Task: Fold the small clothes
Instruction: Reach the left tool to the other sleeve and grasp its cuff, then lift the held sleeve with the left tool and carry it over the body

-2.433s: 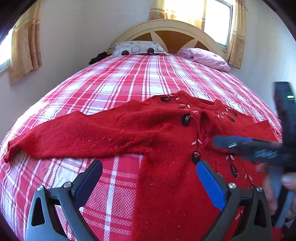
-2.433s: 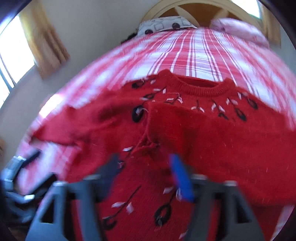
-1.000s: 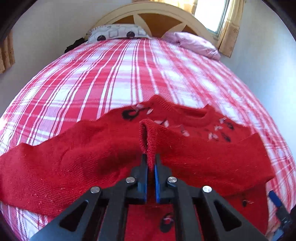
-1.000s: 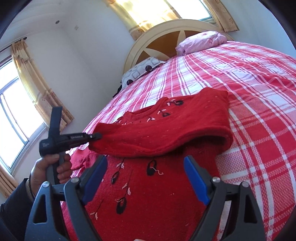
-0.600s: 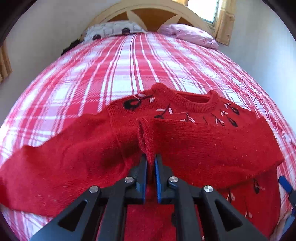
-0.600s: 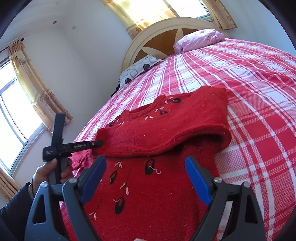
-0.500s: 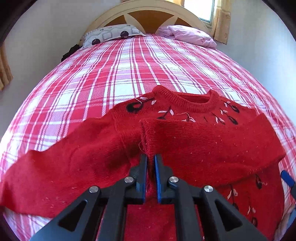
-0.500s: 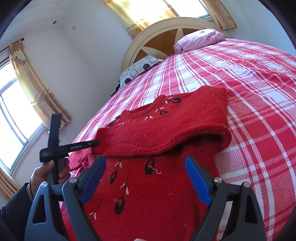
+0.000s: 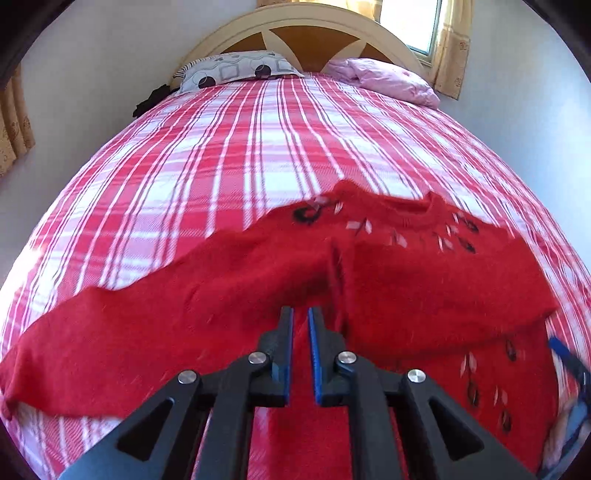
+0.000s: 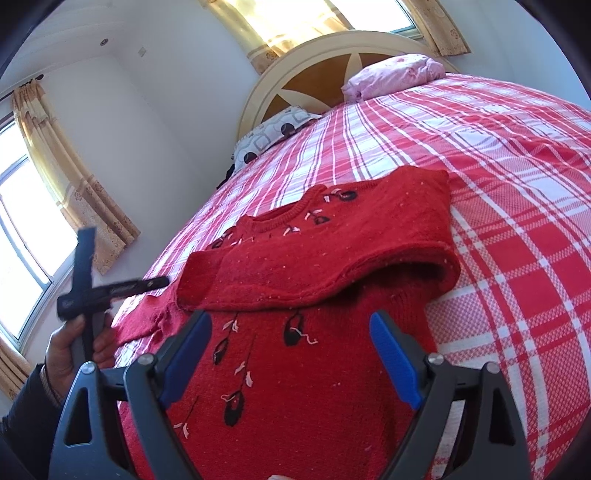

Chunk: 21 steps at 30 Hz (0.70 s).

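Observation:
A red knitted sweater (image 9: 424,424) (image 10: 314,387) with black and white stitching lies face up on the checked bed (image 9: 258,147). One sleeve (image 10: 332,258) is folded across the chest, and its cuff (image 9: 341,258) lies just beyond my left gripper (image 9: 301,315). That gripper is shut with nothing between its pads; in the right wrist view its tip (image 10: 162,282) stands a little apart from the cuff. The other sleeve (image 9: 129,332) stretches out flat to the left. My right gripper (image 10: 290,321) hangs open above the sweater's lower body and touches nothing.
A patterned pillow (image 9: 232,70) and a pink pillow (image 9: 388,79) lie by the arched headboard (image 9: 306,33). A dark bundle (image 9: 147,103) sits at the bed's far left edge. Curtained windows (image 10: 40,206) line the walls. A hand (image 10: 70,350) holds the left gripper.
My left gripper held the folded sleeve's cuff; it has now drawn back off it, and the cuff lies loose on the sweater's chest. The right gripper has stayed where it was.

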Available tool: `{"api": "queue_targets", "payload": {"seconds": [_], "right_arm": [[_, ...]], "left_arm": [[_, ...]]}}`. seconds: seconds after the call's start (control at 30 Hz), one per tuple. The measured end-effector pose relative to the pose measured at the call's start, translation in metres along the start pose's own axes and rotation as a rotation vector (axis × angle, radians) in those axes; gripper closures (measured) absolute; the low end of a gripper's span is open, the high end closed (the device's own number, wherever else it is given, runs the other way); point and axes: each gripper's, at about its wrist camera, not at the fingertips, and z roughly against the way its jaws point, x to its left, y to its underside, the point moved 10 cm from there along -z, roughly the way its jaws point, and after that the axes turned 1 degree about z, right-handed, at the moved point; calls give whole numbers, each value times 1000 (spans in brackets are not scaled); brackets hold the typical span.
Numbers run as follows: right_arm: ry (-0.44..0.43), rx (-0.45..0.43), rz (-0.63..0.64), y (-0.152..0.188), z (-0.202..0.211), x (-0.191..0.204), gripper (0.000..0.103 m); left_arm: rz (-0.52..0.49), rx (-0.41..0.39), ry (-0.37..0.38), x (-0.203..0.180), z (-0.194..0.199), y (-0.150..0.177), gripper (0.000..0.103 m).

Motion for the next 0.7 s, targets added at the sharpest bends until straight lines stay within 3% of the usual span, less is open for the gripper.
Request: {"api": "queue_targets", "payload": {"seconds": [0.17,0.3,0.37,0.53,0.6,0.7], "right_arm": [[1,1,-4,0,0,0,12],[11,-4,0,0,0,0,12],[17,-5,3,0,1,0,12],[47,-7,10,1,2,-1,12],[59,-10,5,1,3,-2,12],[77,-13,-2,1,4,-5,12]], "left_arm": [[63,107,141,23,42,85,95],[79,201,153,35,67,162,95],[80,168,168,33,82,177,95],[131,216,373,-4,108,218,94],[113,240,465,-27,118,232,85],[72,269,517,-45,134,247,69]]}}
